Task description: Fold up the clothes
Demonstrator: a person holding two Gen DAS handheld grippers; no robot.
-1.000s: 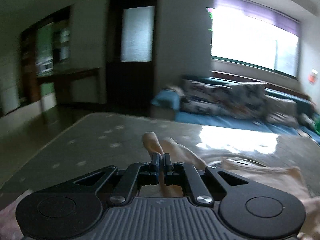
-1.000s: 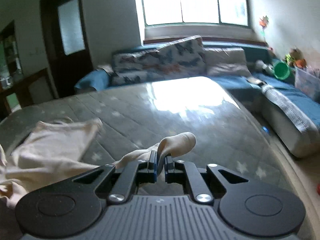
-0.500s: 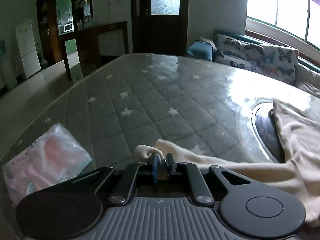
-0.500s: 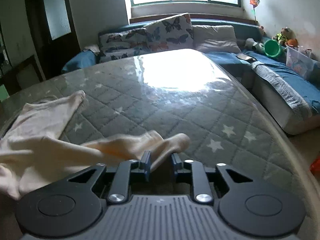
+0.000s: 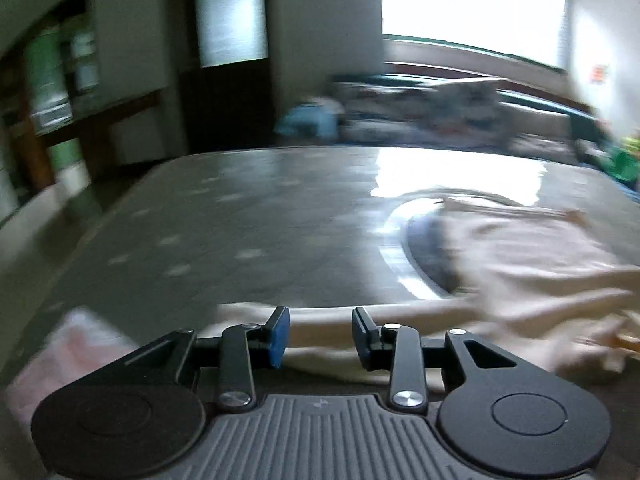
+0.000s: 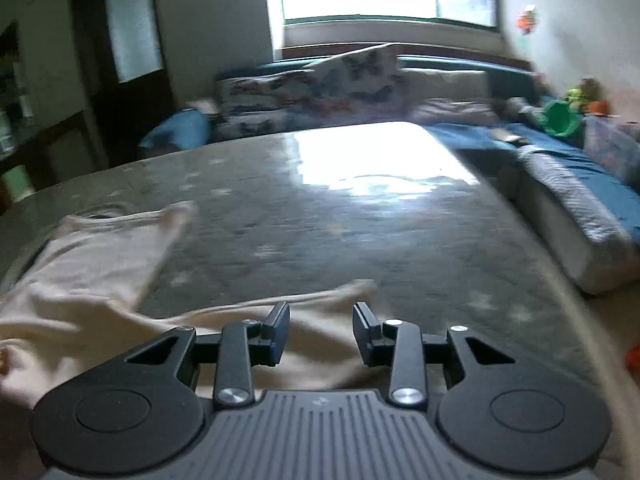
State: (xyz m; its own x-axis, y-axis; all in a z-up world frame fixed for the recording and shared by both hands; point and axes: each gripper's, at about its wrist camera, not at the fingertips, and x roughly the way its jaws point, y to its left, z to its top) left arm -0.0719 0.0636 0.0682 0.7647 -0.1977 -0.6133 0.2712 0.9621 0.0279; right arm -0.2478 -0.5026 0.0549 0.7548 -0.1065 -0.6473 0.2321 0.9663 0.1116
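Only the left wrist view showed a pink packet [image 5: 76,344] at lower left. The cream garment [image 6: 100,280] stretched left-right; the left gripper [image 5: 320,334] and right gripper [image 6: 320,332] had just opened, gripping nothing.

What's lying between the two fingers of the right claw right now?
The right wrist view shows the cream garment lying on the mattress between the open fingers of the right claw, unpinched.

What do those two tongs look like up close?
Both match: a grey ribbed body flanked by two round black discs, with black linkage arms on silver pivots. The left tongs carry blue pads on their fingers; the right tongs' pads look dark. No sleeves or cables show.
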